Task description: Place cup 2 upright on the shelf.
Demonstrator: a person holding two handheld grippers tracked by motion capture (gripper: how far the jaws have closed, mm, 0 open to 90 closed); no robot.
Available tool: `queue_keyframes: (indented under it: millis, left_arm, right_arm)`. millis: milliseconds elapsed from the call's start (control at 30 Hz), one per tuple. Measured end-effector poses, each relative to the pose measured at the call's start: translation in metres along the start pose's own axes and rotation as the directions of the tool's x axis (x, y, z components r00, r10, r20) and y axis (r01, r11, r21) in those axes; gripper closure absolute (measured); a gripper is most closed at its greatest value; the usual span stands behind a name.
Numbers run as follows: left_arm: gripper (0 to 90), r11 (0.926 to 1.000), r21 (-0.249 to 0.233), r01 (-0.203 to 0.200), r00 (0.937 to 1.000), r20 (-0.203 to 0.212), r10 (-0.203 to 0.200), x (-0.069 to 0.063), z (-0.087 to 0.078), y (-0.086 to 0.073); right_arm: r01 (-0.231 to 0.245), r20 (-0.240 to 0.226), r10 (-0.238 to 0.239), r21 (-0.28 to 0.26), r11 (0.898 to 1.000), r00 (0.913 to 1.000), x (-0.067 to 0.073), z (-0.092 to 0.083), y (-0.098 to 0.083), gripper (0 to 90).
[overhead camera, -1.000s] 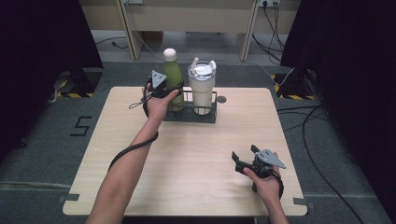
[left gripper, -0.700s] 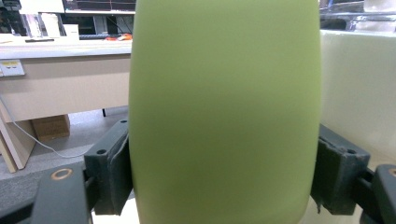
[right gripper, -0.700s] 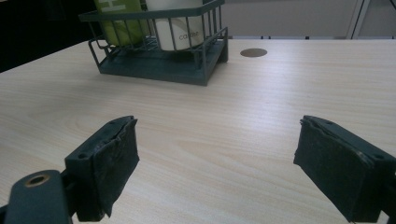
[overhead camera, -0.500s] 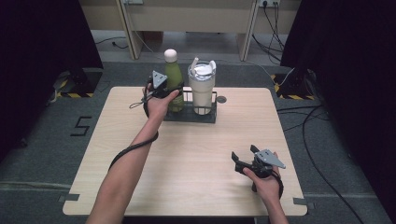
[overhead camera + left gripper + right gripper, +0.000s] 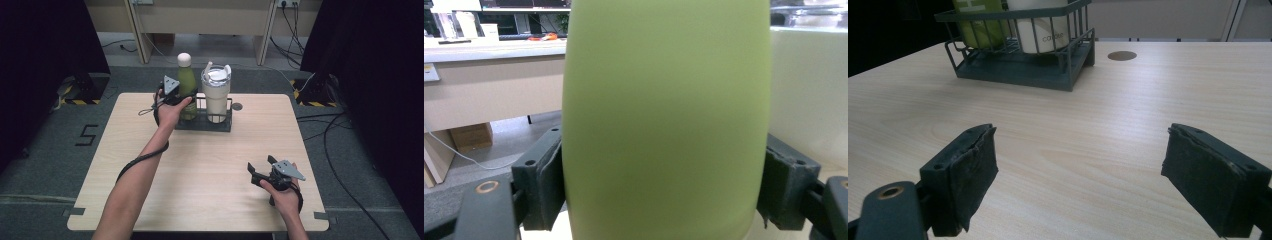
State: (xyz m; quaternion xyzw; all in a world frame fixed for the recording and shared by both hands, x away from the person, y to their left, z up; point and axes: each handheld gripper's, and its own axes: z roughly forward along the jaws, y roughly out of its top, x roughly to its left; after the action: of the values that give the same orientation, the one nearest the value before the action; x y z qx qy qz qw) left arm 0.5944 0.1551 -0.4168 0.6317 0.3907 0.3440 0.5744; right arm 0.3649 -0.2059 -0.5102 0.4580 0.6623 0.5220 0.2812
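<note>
A green bottle [image 5: 187, 84] with a white cap stands in a dark wire basket [image 5: 205, 125] at the table's far side, next to a white lidded tumbler [image 5: 216, 97]. My left gripper [image 5: 181, 101] is shut on the green bottle. In the left gripper view its pads [image 5: 541, 185] press both sides of the bottle [image 5: 664, 115], and the tumbler [image 5: 806, 90] stands just to the right. My right gripper [image 5: 260, 165] rests open near the table's front right, holding nothing. Over its open gripper [image 5: 1093, 180], the right gripper view shows the basket [image 5: 1023, 70] farther off.
The light wooden table [image 5: 210, 170] has a round cable hole [image 5: 237, 106] right of the basket. Cables lie on the grey floor at the right. A desk frame stands beyond the far edge.
</note>
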Motion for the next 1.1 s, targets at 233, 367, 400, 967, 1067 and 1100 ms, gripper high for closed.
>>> queue_keyframes:
  millis: [233, 367, 400, 967, 1067, 1100]
  left_arm:
    - [19.5, 0.9999, 0.004, 0.015, 0.9998, 0.013, -0.015, -0.001, 0.000, -0.002]
    - [17.1, 0.9999, 0.003, 0.011, 0.9998, 0.018, -0.011, -0.001, -0.001, 0.001]
    - [16.4, 1.0000, 0.004, 0.004, 0.9998, 0.020, -0.005, -0.001, -0.001, 0.002]
    - [14.4, 0.9995, 0.001, -0.032, 0.9990, 0.031, 0.032, -0.002, -0.015, 0.003]
    - [14.2, 0.9994, 0.000, -0.036, 0.9989, 0.031, 0.036, -0.002, -0.019, 0.002]
    - [14.0, 0.9991, 0.000, -0.043, 0.9985, 0.034, 0.043, -0.002, -0.020, 0.002]
  right_arm:
    - [-0.002, 0.000, 0.002, 0.000, 1.000, 1.0000, 0.000, 0.000, 0.000, 13.9]
    - [0.001, -0.001, -0.001, -0.001, 1.000, 1.0000, 0.000, 0.000, 0.000, 13.8]
    - [0.001, -0.001, -0.001, -0.001, 1.000, 1.0000, 0.000, 0.000, 0.000, 13.9]
    - [0.006, -0.003, -0.005, 0.005, 1.000, 1.0000, 0.002, 0.000, 0.000, 13.8]
    - [0.003, -0.003, -0.003, 0.007, 1.000, 1.0000, 0.002, 0.000, -0.001, 13.9]
    - [0.001, -0.003, -0.001, 0.007, 1.000, 1.0000, 0.002, 0.000, -0.001, 13.9]
